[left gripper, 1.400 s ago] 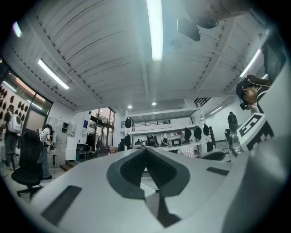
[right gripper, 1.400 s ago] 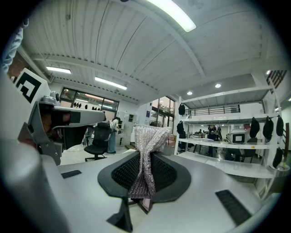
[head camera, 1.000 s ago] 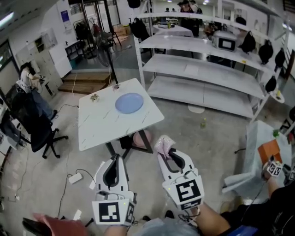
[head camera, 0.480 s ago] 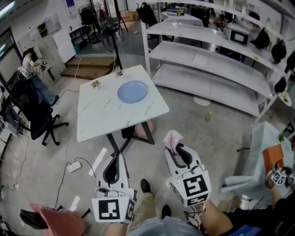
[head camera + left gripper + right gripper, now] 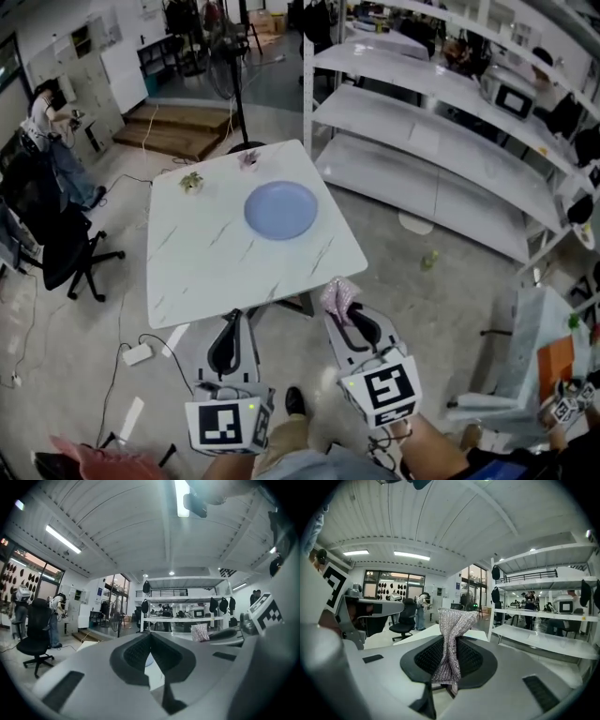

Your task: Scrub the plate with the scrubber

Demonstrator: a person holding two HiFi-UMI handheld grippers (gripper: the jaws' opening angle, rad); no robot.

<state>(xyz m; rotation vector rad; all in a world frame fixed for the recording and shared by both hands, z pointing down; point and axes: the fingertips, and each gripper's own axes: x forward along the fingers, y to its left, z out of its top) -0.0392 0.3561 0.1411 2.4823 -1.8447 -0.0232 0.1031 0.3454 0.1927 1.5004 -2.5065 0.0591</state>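
Right gripper (image 5: 347, 317) clamped on silvery-pink mesh scrubber (image 5: 338, 294), which sticks up from its jaws. Left gripper (image 5: 232, 328) closed, nothing between its jaws. Both held over the floor just short of white marble-pattern bench (image 5: 211, 267). Round pale-blue plate (image 5: 281, 209) lies flat on bench's far half, well apart from scrubber

Left gripper (image 5: 151, 637) has its jaws pressed together at the tips, nothing between them. Through the small gap lower down there's a sliver of pale blue plate (image 5: 148, 659) on the white table (image 5: 153, 674). The right gripper (image 5: 211, 634) pokes in from the right with the sparkly scrubber (image 5: 200, 632) at its tip. There's a black office chair (image 5: 35, 637) far left.
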